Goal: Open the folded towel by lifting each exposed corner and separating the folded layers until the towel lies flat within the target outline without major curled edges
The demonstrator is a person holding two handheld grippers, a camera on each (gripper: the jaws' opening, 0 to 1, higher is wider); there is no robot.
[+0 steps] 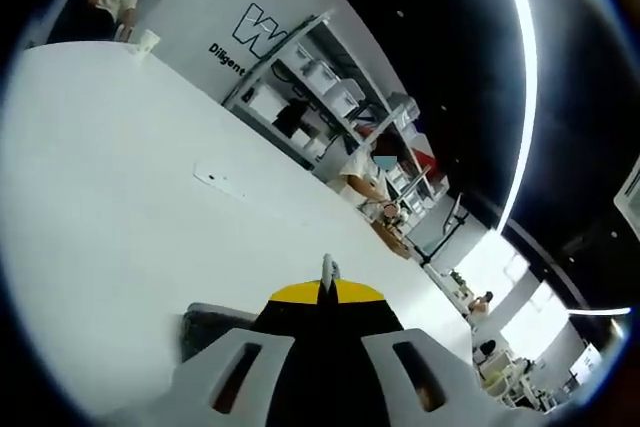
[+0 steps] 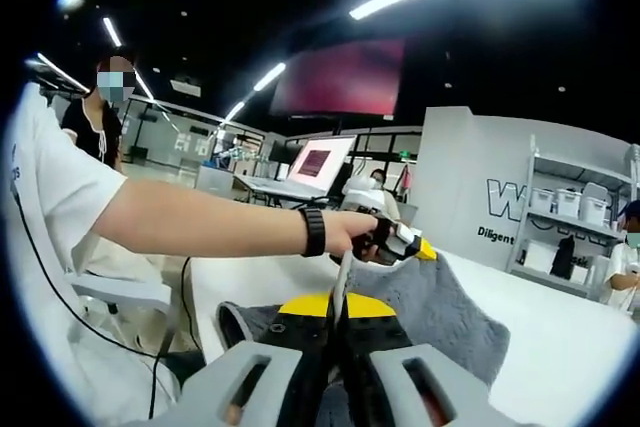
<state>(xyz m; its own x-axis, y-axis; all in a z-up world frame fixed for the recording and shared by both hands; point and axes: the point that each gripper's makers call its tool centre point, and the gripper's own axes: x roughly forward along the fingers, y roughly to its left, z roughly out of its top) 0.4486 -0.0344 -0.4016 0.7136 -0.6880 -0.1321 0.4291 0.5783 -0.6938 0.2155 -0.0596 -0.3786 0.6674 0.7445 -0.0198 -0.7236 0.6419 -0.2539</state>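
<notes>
Left gripper (image 1: 327, 272): jaws pressed together at bottom centre of the left gripper view, tips meeting in a thin line, nothing visible between them.
Right gripper (image 2: 342, 292): jaws clenched at bottom centre of the right gripper view; they rise right in front of the towel, and whether cloth is pinched between them, I cannot tell.
Towel (image 2: 440, 307): grey, humped and rumpled on the white table (image 2: 560, 347), lower centre to lower right of the right gripper view; a dark grey edge of it peeks out at lower left of the left gripper view, beside the jaws.
Person's hand (image 2: 352, 234): centre of the right gripper view, black wristband on the forearm, gripping the other tool just above the towel's raised top edge.
Shelving (image 1: 320, 97): upper centre of the left gripper view, stacked with boxes.
</notes>
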